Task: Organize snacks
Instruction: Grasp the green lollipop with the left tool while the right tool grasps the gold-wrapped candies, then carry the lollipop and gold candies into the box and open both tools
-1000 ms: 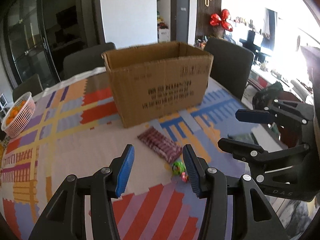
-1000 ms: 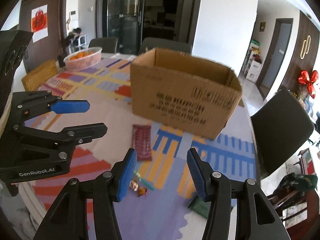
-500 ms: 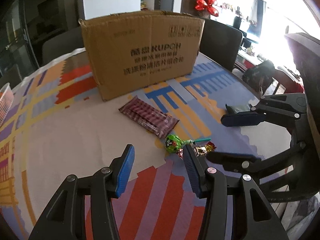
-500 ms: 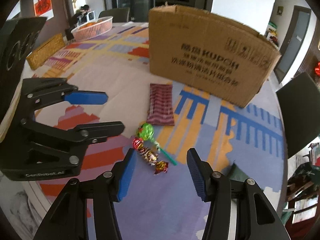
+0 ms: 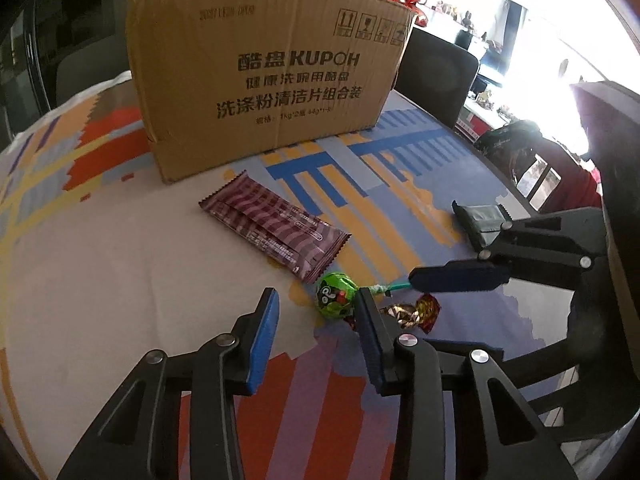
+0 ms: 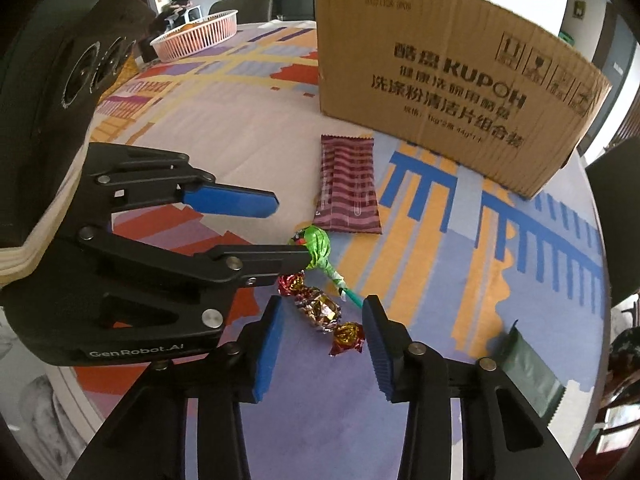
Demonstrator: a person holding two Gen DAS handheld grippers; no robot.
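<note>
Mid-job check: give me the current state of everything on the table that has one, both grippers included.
cardboard box: upright on the table, inside hidden.
maroon striped snack bar: flat, sealed.
green lollipop: lying on the tablecloth, wrapped.
gold-and-red candy: lying wrapped.
dark green packet: flat near the table edge.
white basket: upright, holding orange items.
left gripper: jaws closing, lollipop head near one finger, ungripped.
right gripper: jaws closing, candy between them, ungripped.

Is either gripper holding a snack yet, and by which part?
Nothing is held. The closing left gripper brackets the green lollipop; the closing right gripper brackets the foil candy, pads not yet pressing.
</note>
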